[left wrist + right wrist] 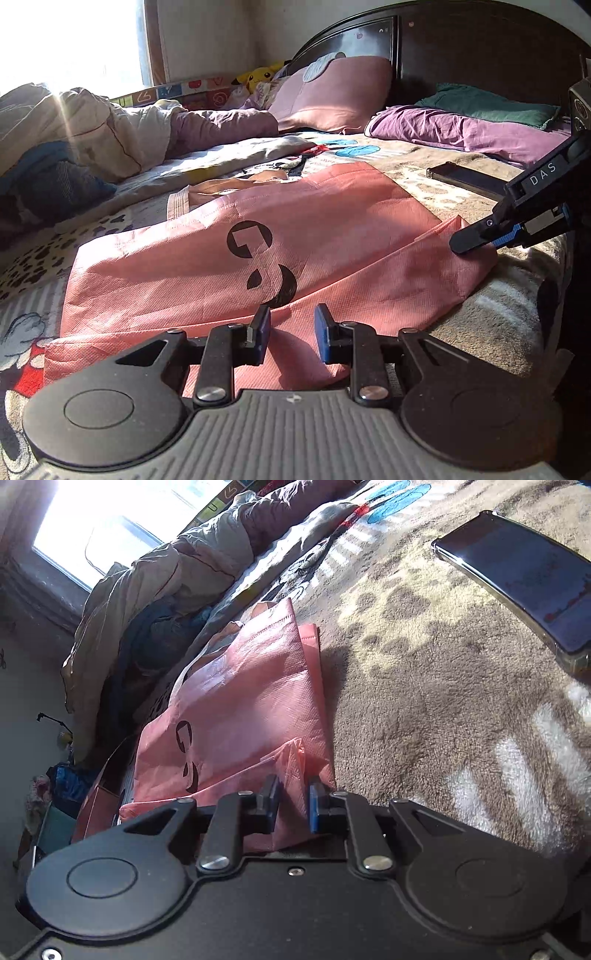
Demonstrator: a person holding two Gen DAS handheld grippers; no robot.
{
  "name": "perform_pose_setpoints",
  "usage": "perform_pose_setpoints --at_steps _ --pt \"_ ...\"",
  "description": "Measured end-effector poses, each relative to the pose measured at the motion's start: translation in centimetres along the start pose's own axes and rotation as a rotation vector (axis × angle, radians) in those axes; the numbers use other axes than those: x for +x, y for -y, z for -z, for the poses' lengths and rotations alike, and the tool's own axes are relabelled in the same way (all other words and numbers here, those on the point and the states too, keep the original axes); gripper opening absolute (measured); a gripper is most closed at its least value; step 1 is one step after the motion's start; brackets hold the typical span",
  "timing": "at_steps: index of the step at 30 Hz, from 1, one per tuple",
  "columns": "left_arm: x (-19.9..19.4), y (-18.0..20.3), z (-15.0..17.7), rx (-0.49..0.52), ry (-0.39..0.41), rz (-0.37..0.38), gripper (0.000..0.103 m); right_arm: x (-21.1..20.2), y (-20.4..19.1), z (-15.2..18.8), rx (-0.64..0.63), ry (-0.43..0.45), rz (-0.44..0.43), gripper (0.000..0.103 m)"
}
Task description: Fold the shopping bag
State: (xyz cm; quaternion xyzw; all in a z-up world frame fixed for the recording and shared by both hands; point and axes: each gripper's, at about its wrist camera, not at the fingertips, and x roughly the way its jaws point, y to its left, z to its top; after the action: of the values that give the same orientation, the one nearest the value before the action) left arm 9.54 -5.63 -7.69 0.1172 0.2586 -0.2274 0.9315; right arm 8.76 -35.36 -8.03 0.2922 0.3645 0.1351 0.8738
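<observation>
Jaws, left gripper (291,334): parted, astride the pink shopping bag (229,266) near edge, not pinching.
Jaws, right gripper (293,805): narrowed around bag's corner fold.
Long axis: runs left-to-right between both grippers.

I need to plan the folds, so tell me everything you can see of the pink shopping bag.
The pink shopping bag looks like woven-textured non-woven fabric with a black logo and a pale handle at its far end. It lies mostly flat but creased on the patterned blanket, one near corner raised. The left hand-held gripper has fabric between its open fingers; the right hand-held gripper straddles the raised corner, not visibly clamped. A phone lies apart.
</observation>
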Motion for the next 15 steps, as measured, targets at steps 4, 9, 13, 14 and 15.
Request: perform_pose_setpoints --at_steps 4,9,13,14,15 --pt "-0.1 0.2 0.3 0.014 0.008 -0.006 0.024 -1.4 -1.4 1.4 -0.181 0.108 0.142 0.027" --pt "0.1 0.1 -0.1 0.004 -0.007 -0.001 0.024 -4.4 -6.8 2.4 -0.526 0.343 0.226 0.033" --pt "0.2 0.1 -0.1 -0.002 -0.004 0.005 0.024 -1.9 -10.9 3.3 -0.735 0.316 0.065 0.032" --pt "0.1 0.0 0.0 -0.004 -0.001 0.007 0.024 -0.5 -11.0 3.5 -0.746 0.274 0.028 0.031" --pt "0.1 0.0 0.0 -0.008 0.0 0.01 0.024 0.8 -10.9 3.6 -0.75 0.224 0.0 0.03"
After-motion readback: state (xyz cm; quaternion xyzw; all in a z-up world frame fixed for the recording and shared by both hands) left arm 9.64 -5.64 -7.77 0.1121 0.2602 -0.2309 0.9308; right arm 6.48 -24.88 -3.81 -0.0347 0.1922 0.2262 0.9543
